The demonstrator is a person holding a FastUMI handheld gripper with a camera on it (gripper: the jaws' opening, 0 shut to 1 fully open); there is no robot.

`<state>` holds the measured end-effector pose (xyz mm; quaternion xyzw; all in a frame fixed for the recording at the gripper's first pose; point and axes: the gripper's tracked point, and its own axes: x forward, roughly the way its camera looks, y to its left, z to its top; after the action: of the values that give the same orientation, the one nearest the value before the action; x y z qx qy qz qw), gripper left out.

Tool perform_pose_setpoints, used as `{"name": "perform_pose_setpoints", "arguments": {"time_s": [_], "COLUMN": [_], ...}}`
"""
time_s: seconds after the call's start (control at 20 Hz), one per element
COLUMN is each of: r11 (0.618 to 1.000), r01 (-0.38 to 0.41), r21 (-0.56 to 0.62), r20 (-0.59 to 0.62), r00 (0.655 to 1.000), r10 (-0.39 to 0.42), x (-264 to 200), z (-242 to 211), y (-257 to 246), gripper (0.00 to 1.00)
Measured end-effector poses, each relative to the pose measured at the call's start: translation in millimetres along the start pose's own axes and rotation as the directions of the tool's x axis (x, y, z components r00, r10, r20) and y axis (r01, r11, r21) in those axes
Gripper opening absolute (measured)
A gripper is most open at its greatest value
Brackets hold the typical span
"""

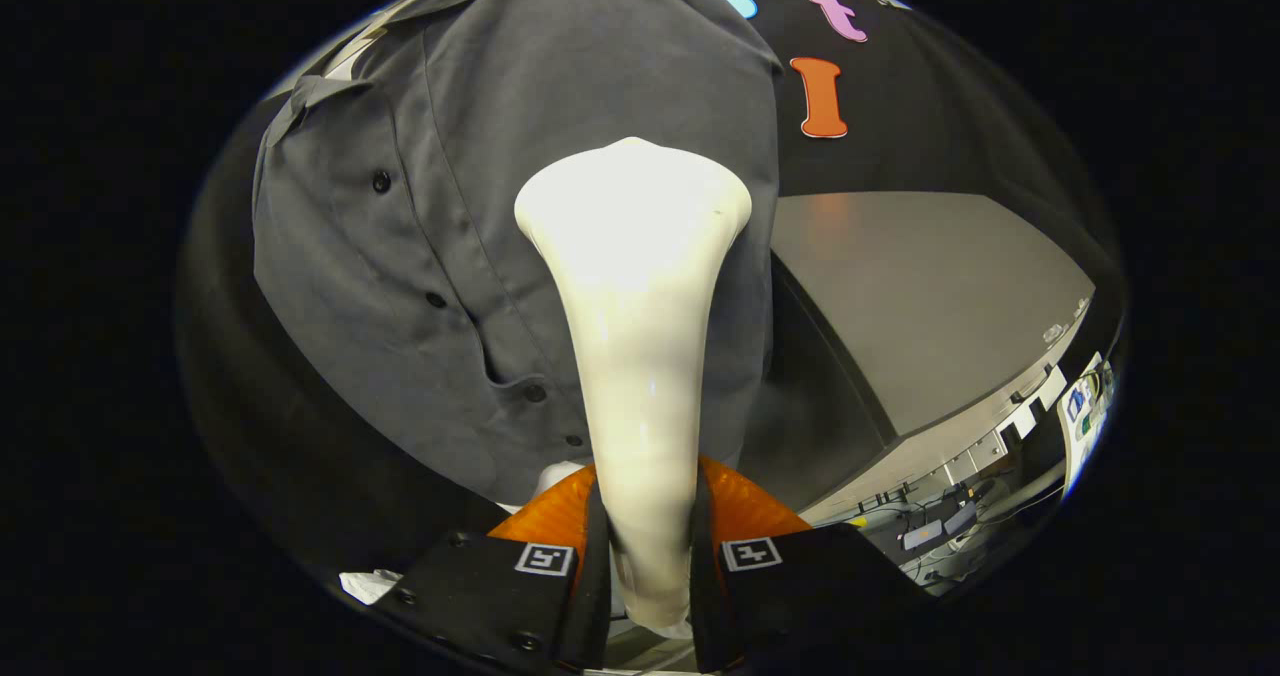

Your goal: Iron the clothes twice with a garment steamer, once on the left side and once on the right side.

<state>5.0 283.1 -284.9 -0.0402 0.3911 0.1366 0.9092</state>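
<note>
Gripping tool (648, 556), glossy steamer (635, 286), buttoned shirt (420, 256).

Black cloth wall (930, 126) forms the backdrop. A grey table (930, 286) with a plain matte top stands against it, evenly lit, with a soft glare near the cloth. Beyond the table's far edge, cables and small devices (940, 531) lie cluttered, too blurred to identify.

- Your gripper (648, 556) has the steamer (634, 356) between its fingers, both pressing its handle.
- The steamer's head lies ahead of them, against the shirt (420, 236) (which hangs on the wall behind).
- The table (930, 296) lies to the right of the shirt.
</note>
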Motion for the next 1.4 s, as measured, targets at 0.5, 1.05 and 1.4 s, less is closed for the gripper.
{"name": "perform_pose_setpoints", "arguments": {"time_s": [0.5,1.05,1.4], "r11": [1.000,0.999,0.998], "r01": [0.020,0.035,0.041], "r21": [-0.003,0.015,0.038], "r20": [-0.118,-0.205,-0.199], "r00": [0.993,0.978,0.979], "r10": [-0.020,-0.031,-0.032], "x": [34,62,51], "z": [-64,-113,-124], "y": [-15,-34,-37], "gripper": [0.40,0.40,0.40]}}
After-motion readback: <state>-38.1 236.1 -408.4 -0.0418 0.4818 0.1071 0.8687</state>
